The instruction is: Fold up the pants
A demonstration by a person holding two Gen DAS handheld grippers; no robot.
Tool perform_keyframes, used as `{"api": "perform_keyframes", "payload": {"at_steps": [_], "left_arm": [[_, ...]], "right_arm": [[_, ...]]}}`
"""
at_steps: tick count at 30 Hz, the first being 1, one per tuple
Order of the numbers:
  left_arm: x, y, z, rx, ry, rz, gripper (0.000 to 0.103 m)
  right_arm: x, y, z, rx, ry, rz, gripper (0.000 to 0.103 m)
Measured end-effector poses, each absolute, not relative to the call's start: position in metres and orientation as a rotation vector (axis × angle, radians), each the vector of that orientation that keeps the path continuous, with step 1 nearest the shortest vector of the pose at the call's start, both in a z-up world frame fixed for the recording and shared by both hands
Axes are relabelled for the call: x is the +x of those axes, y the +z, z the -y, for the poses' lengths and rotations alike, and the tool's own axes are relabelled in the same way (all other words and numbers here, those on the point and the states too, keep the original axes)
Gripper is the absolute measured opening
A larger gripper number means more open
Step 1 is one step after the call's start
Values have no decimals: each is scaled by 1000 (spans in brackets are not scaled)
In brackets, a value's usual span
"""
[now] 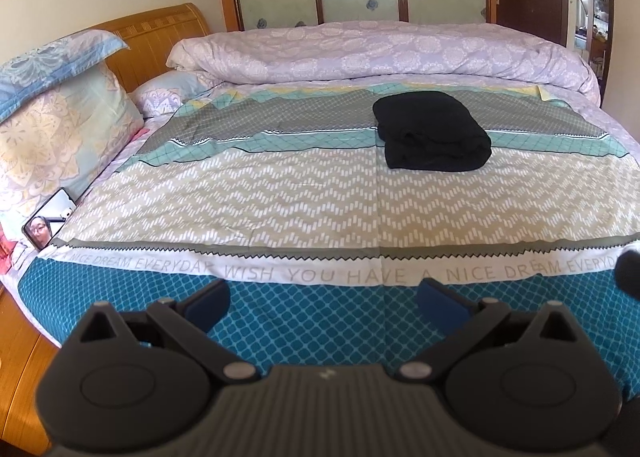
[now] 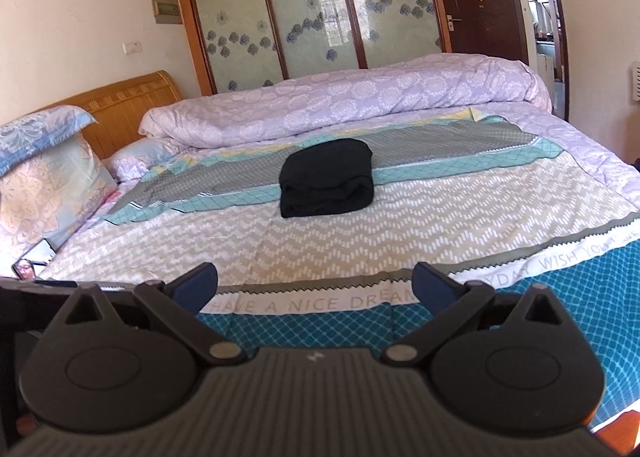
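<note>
Both pairs of fingers stand wide apart and hold nothing. On the left gripper (image 1: 323, 299) the blue-padded black fingers (image 1: 208, 303) hang above the teal lattice band at the near edge of the bed, with only printed cloth showing between them. The right gripper (image 2: 315, 286) has the same blue-padded fingers (image 2: 197, 282), also spread wide, above the white strip with grey lettering near that same edge.

Well beyond both grippers, the black pants (image 1: 432, 131) lie folded into a thick, compact bundle. They touch no finger. The bundle rests on the patterned bedsheet (image 1: 256, 193) of beige zigzag, mint and grey bands, toward the far half of the bed. In the left wrist view it sits ahead and to the right of the fingers; in the right wrist view (image 2: 326, 177) it sits almost straight ahead.

Behind the pants, a rolled lilac floral duvet (image 1: 380, 53) lies along the far edge. Stacked flower-printed pillows (image 1: 60, 117) lean on the wooden headboard (image 1: 160, 33) at the left edge, and a smartphone with a lit screen (image 1: 50, 223) is propped just beside them.
</note>
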State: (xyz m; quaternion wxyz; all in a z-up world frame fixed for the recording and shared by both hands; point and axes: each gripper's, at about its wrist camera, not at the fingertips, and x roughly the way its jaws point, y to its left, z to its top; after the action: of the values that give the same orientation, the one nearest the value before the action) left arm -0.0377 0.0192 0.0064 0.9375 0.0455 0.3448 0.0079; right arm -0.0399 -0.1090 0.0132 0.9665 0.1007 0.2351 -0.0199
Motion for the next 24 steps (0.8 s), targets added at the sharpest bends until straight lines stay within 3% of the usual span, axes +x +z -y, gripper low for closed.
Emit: {"api": "perform_keyframes", "payload": {"at_steps": [24], "left_arm": [[-37,6,4,154,-57,-730,103]], "right_arm": [[-39,14,122,229,-51,-481,103]]}}
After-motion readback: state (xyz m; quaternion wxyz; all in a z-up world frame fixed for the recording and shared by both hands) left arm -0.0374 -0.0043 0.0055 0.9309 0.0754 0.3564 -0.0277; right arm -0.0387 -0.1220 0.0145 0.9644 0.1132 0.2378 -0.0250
